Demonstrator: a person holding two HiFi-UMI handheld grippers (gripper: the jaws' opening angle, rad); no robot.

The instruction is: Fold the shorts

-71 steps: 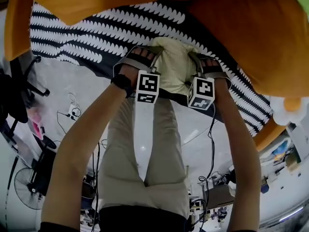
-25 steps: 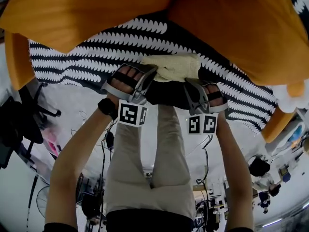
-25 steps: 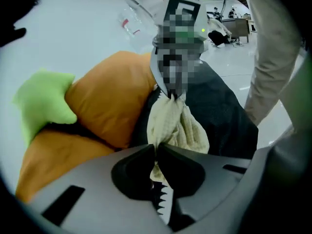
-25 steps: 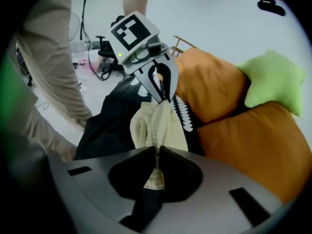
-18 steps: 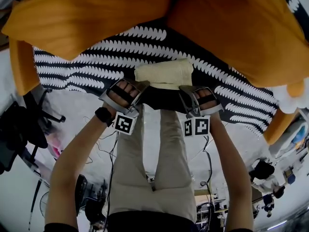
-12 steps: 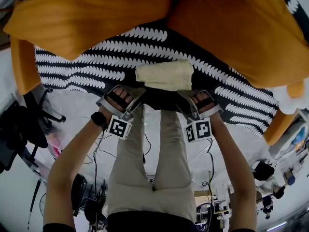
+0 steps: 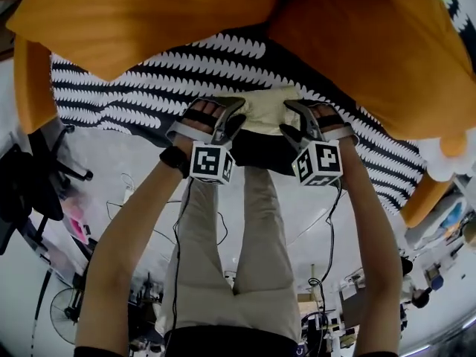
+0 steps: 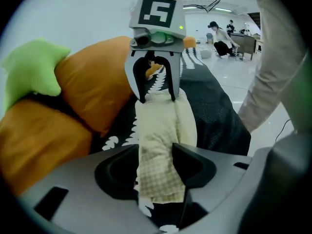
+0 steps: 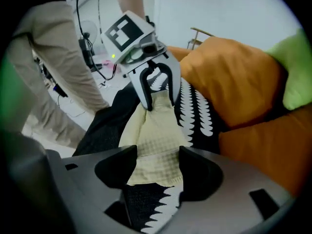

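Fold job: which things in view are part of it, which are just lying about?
In the job: pale yellow shorts; left gripper, jaws just been closing, shorts between them; right gripper, jaws just been opening, shorts between them.
Lying about: orange cushions; green cushion; black-and-white cover.

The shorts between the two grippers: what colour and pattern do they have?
Pale yellow shorts, with a fine check; the left gripper view shows it best.

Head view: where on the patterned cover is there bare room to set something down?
Two bare patches of the black-and-white cover: left of the shorts, below the left orange cushion; and the narrower strip right of them, below the right orange cushion. The middle, round the shorts, is crowded.
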